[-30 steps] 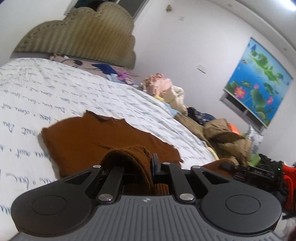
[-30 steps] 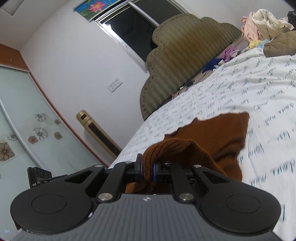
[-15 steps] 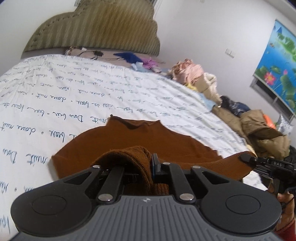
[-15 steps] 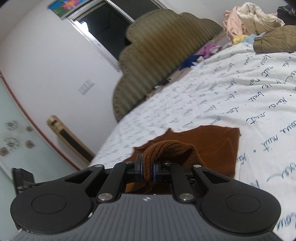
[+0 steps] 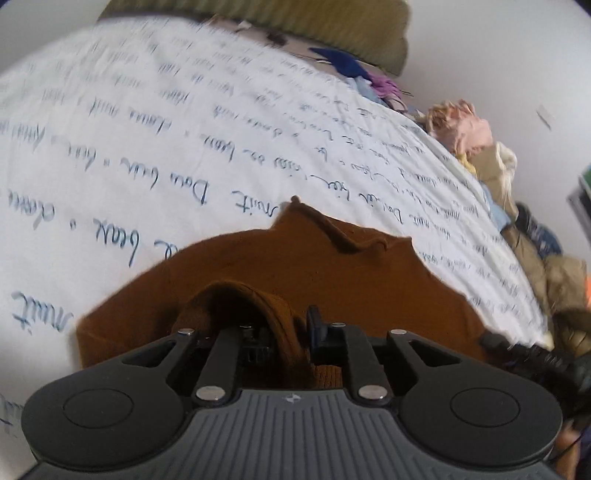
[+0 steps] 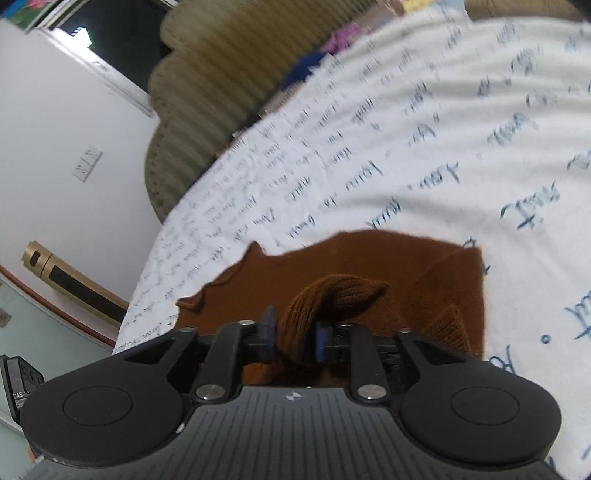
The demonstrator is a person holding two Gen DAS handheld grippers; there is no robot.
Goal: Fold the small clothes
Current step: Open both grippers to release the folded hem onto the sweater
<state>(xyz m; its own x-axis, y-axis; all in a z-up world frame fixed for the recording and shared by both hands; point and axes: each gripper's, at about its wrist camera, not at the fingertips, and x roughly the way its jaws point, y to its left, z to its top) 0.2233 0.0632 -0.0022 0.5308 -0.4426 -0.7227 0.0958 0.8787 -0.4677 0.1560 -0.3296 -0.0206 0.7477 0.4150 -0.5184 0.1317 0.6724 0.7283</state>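
Your left gripper [image 5: 291,332] pinches ribbed hem of rust-brown knit garment [image 5: 295,273]; fingers clamped on fabric bunch. Your right gripper [image 6: 293,334] likewise closed on knit fold of same garment [image 6: 369,266]. Garment lies on white script-printed bedsheet [image 5: 147,140], neckline end pointing toward olive scalloped headboard [image 6: 214,88]; long axis unclear.

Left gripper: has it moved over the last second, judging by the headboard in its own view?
Yes. The left gripper, clamped on the brown garment, has tipped down toward the bed: the headboard has slid up to the frame's top edge.
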